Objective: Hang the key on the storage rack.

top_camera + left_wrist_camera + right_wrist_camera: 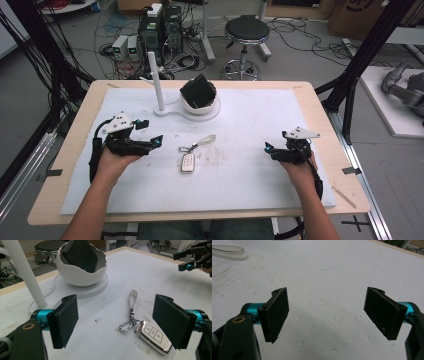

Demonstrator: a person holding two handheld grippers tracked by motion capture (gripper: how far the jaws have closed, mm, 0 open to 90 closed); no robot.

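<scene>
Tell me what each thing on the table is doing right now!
Car key: lying flat on the white mat, untouched, strap stretched out.
Black wallet: tilted, sticking out of the bowl.
White bowl: upright on its round base.
Left gripper: open, nothing held, key just ahead.
Right gripper: open, nothing held.

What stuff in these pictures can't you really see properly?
- Black square object in the white egg-shaped bowl: its lower part is hidden by the bowl's wall, left gripper view.
- Silver car key fob: its far end is covered by the left hand-held gripper jaw; button symbols too small.
- Beige strap: cut off by the edge, right gripper view.
- White post: top cut off in left gripper view.
</scene>
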